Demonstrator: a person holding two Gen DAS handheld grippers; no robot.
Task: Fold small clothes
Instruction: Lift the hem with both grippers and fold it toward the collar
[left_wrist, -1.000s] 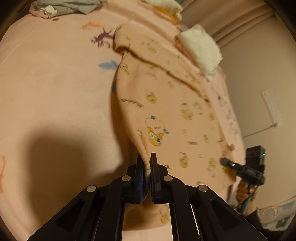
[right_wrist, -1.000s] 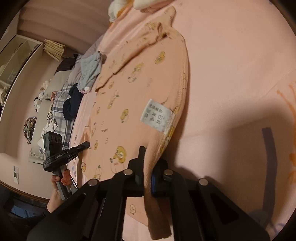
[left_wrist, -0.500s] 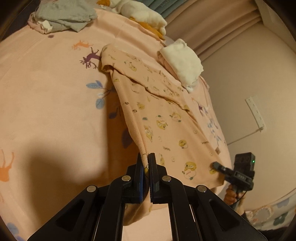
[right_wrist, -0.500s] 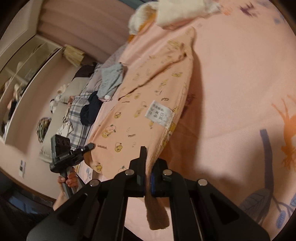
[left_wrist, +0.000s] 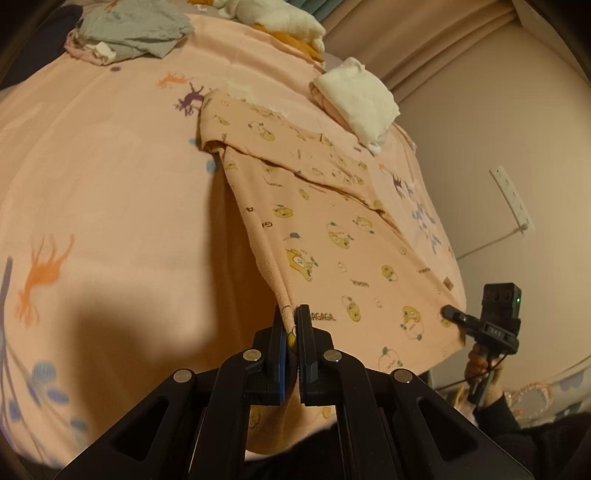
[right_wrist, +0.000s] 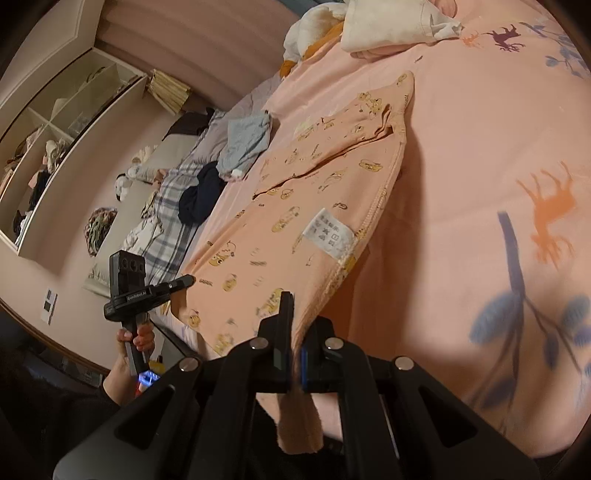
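A small peach garment printed with yellow cartoon figures is stretched and lifted off a pink bedsheet. My left gripper is shut on its near left corner. My right gripper is shut on the opposite near corner, by the hem where a white care label shows. The far end of the garment, with a folded sleeve, still rests on the bed. Each view shows the other gripper pinching the cloth, held by a hand.
A folded white and pink stack lies just beyond the garment. A grey garment pile sits at the far left. Plaid bedding and dark clothes lie beside the bed. A wall with an outlet strip is at right.
Both grippers have risen and drawn back with the garment's near edge, lifting it higher off the sheet and pulling it taut. More of the bed and room has come into view.
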